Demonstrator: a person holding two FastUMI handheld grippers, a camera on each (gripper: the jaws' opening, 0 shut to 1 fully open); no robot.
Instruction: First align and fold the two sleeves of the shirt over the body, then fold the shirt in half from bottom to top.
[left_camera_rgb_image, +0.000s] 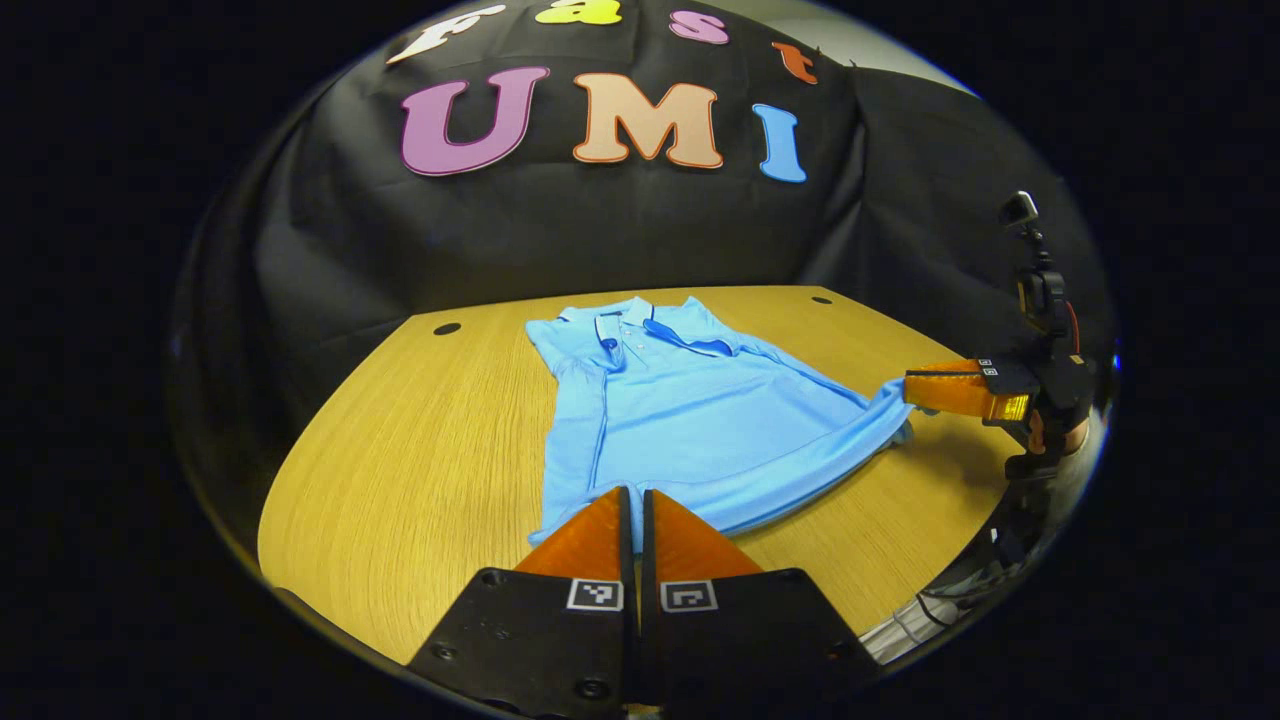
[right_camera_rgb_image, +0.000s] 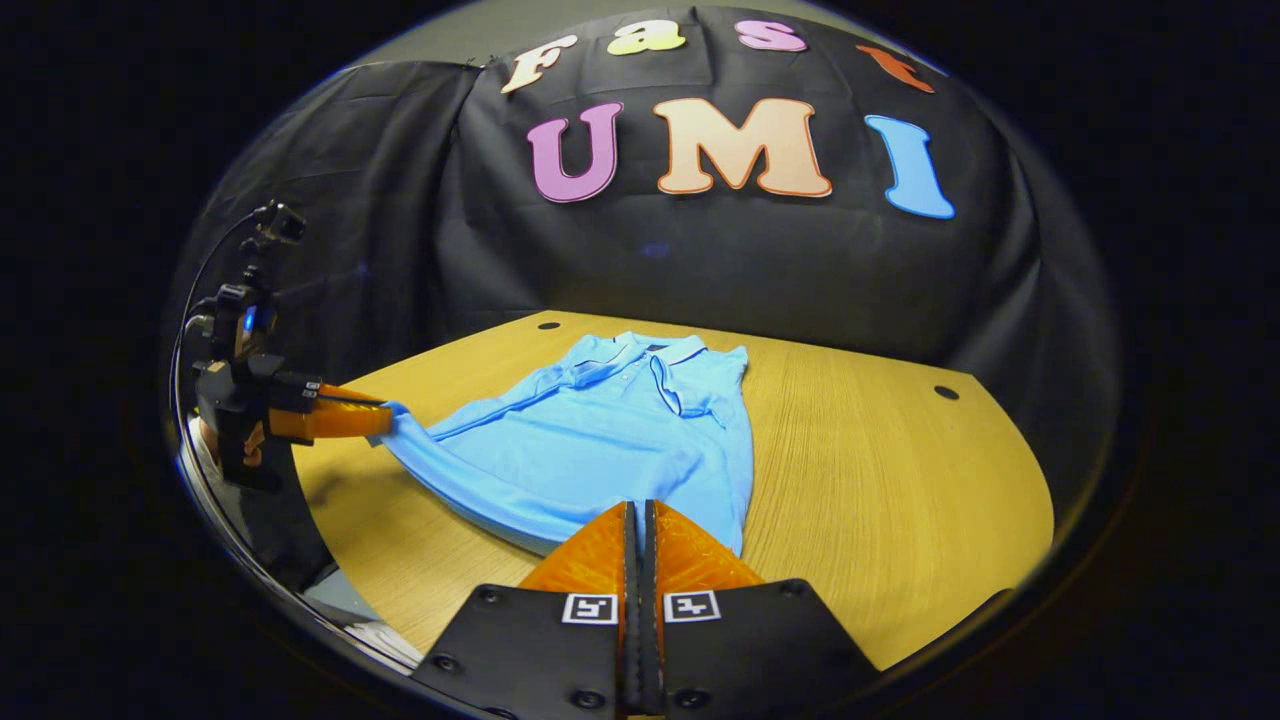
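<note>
Right up close, the left tool (left_camera_rgb_image: 636, 497) has its fingers pressed together at the hem of the blue shirt (left_camera_rgb_image: 690, 410); it looks to be pinching the cloth there, though the fabric between the tips is hidden. The right tool (right_camera_rgb_image: 637, 512) is pressed together too, at the shirt's lower edge, and seen across from the left gripper view it grips a corner of blue fabric, drawn out sideways and lifted a little off the desk (left_camera_rgb_image: 400, 480). The shirt lies face up near the middle of the desk, collar (left_camera_rgb_image: 625, 318) toward the back wall, one sleeve (left_camera_rgb_image: 580, 440) already laid down along the body. The risk now, I'd say: both tools hold the bottom edge, and if one pulls harder the whole shirt slides on that smooth wood and the folded sleeve flips open, or the fold lands crooked; a thin pinch could also slip out mid-lift. The desk is pale wood grain with a curved front edge and small dark holes (right_camera_rgb_image: 946, 392) near the back. Behind it hangs black cloth (right_camera_rgb_image: 700, 260), creased, closing the booth.
</note>
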